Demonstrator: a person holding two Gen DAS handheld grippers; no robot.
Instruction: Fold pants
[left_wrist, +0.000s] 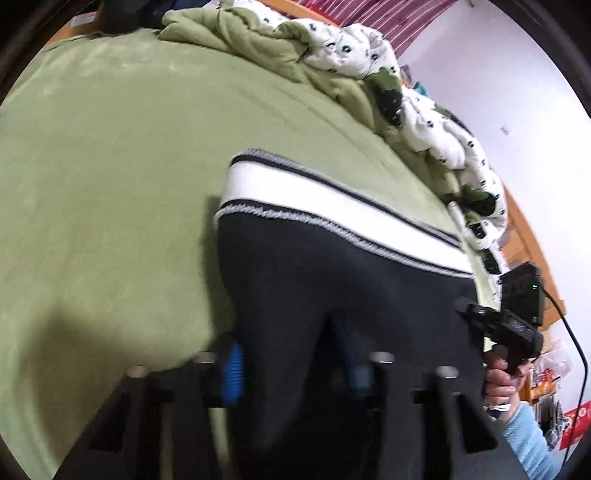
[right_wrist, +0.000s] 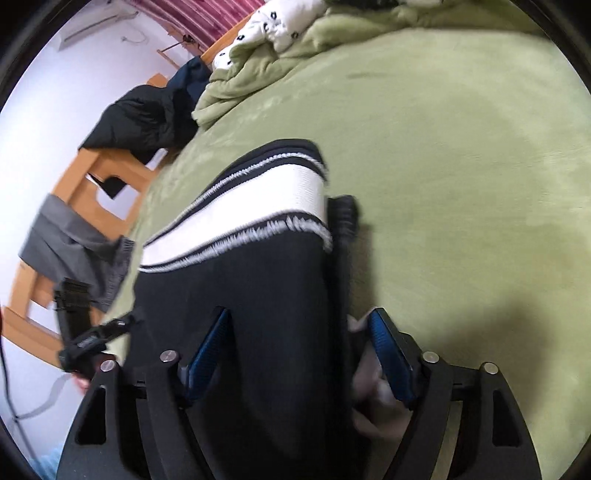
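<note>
Black pants (left_wrist: 295, 280) with a white striped waistband (left_wrist: 332, 206) lie on a green bed cover (left_wrist: 110, 184). In the left wrist view my left gripper (left_wrist: 295, 369) has its blue pads either side of a fold of black cloth. In the right wrist view the pants (right_wrist: 258, 288) run between my right gripper's (right_wrist: 299, 354) blue fingers (right_wrist: 207, 354), which stand fairly wide around the cloth. The waistband (right_wrist: 258, 206) lies ahead. The right gripper also shows at the right edge of the left wrist view (left_wrist: 509, 332), and the left gripper at the left of the right wrist view (right_wrist: 92, 339).
A rumpled green and white patterned quilt (left_wrist: 369, 59) lies at the far side of the bed. A wooden bed frame (right_wrist: 74, 192) carries a black jacket (right_wrist: 144, 114) and grey cloth (right_wrist: 74, 243). A black device with a cable (left_wrist: 524, 291) stands by the wall.
</note>
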